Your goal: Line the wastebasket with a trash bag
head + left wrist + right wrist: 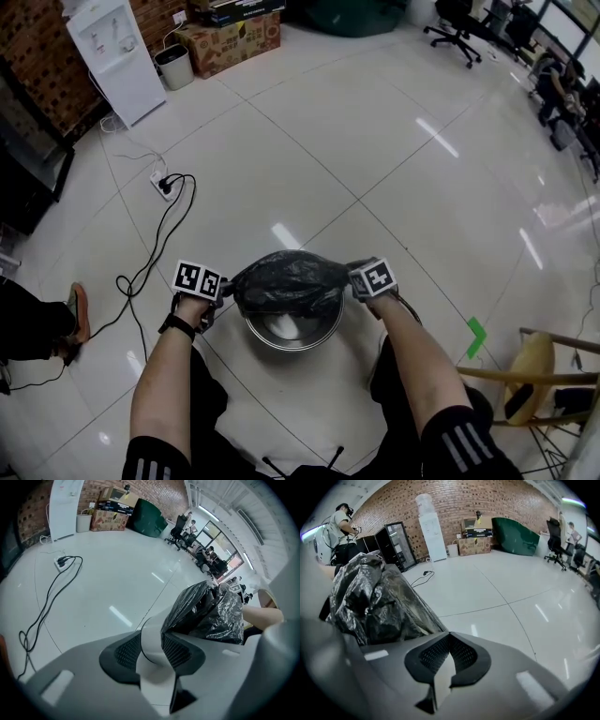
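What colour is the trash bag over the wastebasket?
Black, glossy and crinkled. The trash bag shows best in the head view.

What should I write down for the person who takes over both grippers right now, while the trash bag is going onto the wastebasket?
Left gripper: jaws apart, astride the left rim of the wastebasket.
Right gripper: jaws shut, apparently pinching the taut edge of the trash bag at the right rim.
Done: the bag lies bunched over the far half of the wastebasket.
Left to do: the near rim is uncovered and bare metal shows inside; pull the bag over the whole rim, then push it down.
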Action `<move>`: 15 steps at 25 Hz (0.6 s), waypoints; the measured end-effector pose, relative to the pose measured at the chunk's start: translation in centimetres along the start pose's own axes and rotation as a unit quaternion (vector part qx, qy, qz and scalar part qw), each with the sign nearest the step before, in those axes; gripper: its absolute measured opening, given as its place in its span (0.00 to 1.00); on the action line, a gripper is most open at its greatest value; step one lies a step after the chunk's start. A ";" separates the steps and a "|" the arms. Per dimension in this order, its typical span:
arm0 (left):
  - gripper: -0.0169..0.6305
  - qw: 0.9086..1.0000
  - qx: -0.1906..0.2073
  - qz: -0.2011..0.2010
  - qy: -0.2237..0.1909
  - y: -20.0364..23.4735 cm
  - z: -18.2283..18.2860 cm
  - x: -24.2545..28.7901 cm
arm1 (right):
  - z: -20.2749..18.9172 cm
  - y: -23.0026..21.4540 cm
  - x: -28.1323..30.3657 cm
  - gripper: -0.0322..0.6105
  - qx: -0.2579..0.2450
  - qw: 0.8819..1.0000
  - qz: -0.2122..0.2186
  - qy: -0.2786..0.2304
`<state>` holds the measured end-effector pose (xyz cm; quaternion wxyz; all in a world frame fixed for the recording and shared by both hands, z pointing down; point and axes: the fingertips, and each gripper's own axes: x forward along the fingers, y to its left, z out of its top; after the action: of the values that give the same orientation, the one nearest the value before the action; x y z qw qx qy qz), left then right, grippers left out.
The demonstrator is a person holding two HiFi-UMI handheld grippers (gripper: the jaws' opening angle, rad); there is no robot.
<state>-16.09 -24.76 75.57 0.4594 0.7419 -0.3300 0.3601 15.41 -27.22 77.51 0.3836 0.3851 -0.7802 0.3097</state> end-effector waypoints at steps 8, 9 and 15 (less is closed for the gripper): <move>0.30 1.000 0.017 -0.005 -0.006 -1.2 -0.3 -1.2 | 3.4 0.1 -6.7 0.31 0.000 0.995 0.029 -0.091; 0.30 1.000 0.021 -0.005 -0.008 -1.4 -0.4 -1.4 | 4.1 0.1 -8.1 0.31 -0.018 0.994 0.023 -0.102; 0.31 0.999 0.040 -0.004 -0.011 -2.3 -0.6 -2.2 | 8.1 8.0 -14.8 0.32 -0.214 0.967 0.052 -0.126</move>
<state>-15.52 -23.05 72.93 0.4269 0.7651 -0.3171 0.3631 11.78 -24.06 59.47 0.3387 0.2889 -0.8893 0.1042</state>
